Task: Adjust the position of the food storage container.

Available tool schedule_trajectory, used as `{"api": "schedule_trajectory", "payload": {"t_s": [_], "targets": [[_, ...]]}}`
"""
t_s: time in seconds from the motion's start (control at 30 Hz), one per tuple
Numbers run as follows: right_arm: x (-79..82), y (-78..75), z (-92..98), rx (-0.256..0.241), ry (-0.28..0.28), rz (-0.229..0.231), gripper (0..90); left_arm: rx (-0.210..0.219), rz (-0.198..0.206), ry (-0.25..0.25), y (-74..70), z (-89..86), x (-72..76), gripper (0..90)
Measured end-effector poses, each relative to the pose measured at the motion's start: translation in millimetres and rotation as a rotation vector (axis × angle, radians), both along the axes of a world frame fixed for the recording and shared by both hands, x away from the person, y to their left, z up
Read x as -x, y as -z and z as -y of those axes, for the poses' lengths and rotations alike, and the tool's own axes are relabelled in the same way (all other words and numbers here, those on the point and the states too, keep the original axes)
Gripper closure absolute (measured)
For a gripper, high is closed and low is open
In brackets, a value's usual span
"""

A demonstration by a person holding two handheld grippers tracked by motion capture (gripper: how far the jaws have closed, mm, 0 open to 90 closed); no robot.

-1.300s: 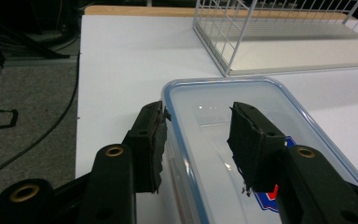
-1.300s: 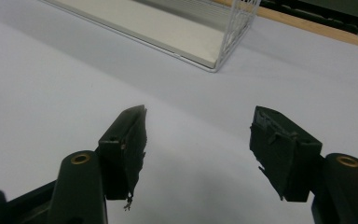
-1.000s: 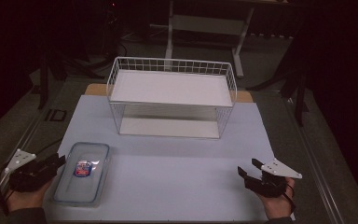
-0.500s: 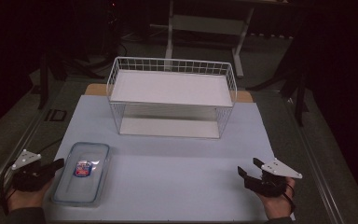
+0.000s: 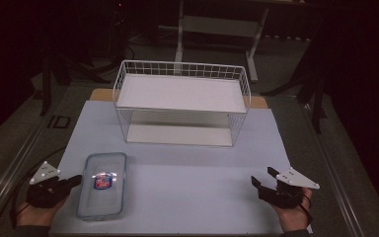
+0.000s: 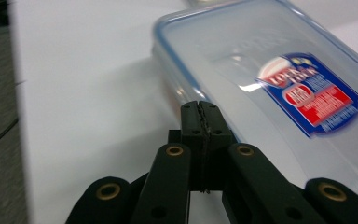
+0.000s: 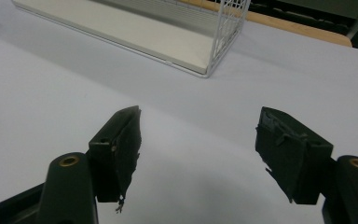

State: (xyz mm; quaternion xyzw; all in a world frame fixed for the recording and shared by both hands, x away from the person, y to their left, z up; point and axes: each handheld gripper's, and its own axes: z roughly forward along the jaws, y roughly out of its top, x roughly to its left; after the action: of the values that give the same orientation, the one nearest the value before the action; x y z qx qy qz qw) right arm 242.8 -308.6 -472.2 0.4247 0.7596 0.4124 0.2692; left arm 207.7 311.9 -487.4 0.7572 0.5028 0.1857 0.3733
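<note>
A person's two hands rest at the near edge of a white-covered table (image 5: 187, 173), each holding a black claw. The left claw (image 5: 74, 181) sits at the near left, its jaws pressed tight together with nothing between them, tips just beside the left long side of a clear lidded box (image 5: 102, 191). In the left gripper view the closed left claw (image 6: 200, 114) points at the box's (image 6: 270, 88) blue-rimmed edge; whether the tips touch the plastic cannot be told. The box lies flat on the table, lid on, with a red-and-blue label (image 5: 101, 181) on top, its long sides running near to far.

The right claw (image 5: 262, 180) sits at the near right, well apart from the box, jaws spread wide and holding nothing. In the right gripper view the open right claw (image 7: 198, 140) hovers over bare table, facing the right end of a white wire rack (image 7: 223, 37).

The rack (image 5: 182, 79) stands at the far middle of the table, a white shelf on top and another at its base. Beyond the table, the legs of a stand (image 5: 217, 24) rise out of a dark floor.
</note>
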Motion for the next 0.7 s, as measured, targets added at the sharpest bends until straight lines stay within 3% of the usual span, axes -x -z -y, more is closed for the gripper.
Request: {"api": "schedule_trajectory", "payload": {"t_s": [0.1, 0.27, 0.47, 0.7], "targets": [[-0.2, 0.1, 0.0, -0.002, -0.002, -0.001, 30.7, 0.014, 0.005, 0.06, -1.1, 14.0, -2.2, 89.9], [-0.5, 0.4, -2.0, 0.001, -0.007, -0.004, 30.7, -0.006, 0.003, 0.137, -3.1, 35.2, -4.1, 89.9], [-0.5, 0.4, -2.0, 0.002, -0.006, -0.003, 30.7, -0.019, 0.006, 0.248, -6.9, 61.0, 3.0, 89.9], [-0.8, 0.6, -1.9, 0.001, -0.008, -0.004, 30.8, -0.003, -0.004, 0.353, -8.5, 84.0, 8.7, 89.9]]}}
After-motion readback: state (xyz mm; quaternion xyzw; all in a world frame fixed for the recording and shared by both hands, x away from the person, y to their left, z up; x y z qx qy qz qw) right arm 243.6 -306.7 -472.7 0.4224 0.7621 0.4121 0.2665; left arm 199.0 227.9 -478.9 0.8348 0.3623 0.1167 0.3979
